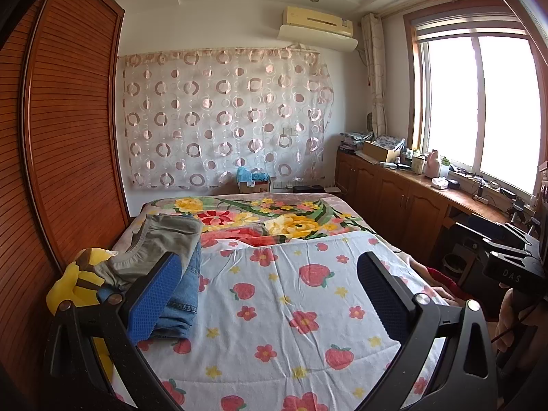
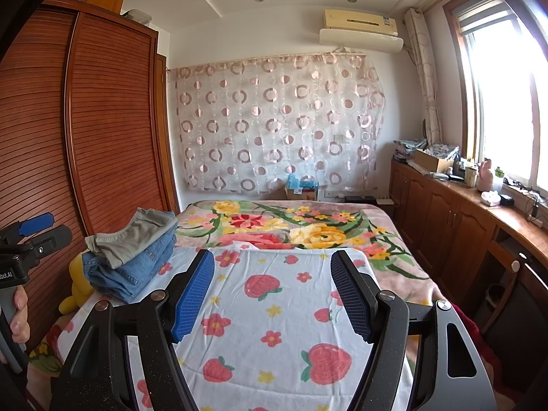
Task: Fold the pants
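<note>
I see both my left hand-held gripper (image 1: pixel 269 279) and right hand-held gripper (image 2: pixel 272 286) gaping wide, empty, above the strawberry-print quilt (image 2: pixel 274 325); folded denim and grey pants (image 2: pixel 133 257) stacked left of it.

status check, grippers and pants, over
Left gripper open, empty. Right gripper open, empty. Pants stacked folded at the bed's left edge, grey pair on jeans. Strawberry sheet ahead, nothing in the way.

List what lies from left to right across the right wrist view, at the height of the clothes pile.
Left gripper → wardrobe door → folded pants pile → strawberry sheet → floral blanket → wooden cabinets.
</note>
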The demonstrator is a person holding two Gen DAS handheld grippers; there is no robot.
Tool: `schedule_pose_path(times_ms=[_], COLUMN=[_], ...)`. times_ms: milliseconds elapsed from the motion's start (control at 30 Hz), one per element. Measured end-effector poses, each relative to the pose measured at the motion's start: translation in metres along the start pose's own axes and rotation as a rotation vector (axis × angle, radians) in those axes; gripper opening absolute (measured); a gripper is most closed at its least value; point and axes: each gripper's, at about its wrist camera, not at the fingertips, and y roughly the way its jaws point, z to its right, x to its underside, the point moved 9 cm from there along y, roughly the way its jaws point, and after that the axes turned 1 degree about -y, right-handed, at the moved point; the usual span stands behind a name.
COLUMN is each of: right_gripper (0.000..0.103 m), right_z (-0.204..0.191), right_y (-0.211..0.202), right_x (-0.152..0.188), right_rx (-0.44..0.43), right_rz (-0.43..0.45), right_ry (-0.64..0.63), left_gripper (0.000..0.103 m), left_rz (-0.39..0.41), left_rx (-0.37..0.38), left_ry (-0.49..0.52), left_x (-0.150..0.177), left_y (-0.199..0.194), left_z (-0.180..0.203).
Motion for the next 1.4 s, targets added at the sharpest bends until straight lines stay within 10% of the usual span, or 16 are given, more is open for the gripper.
schedule_pose_path(times_ms=[1400], right_gripper=[0.073], right_z=[0.0043], right_y=[-0.0017], right_x=[0.0015], right_rx=[0.004], right_rz=[0.002], right_ry=[-0.001], left_gripper=[0.102], left_rz=[0.000], left_rx=[-0.002], left_ry=[0.003], left_x=[-0.0006], left_y=[0.0005], left_z=[0.0019])
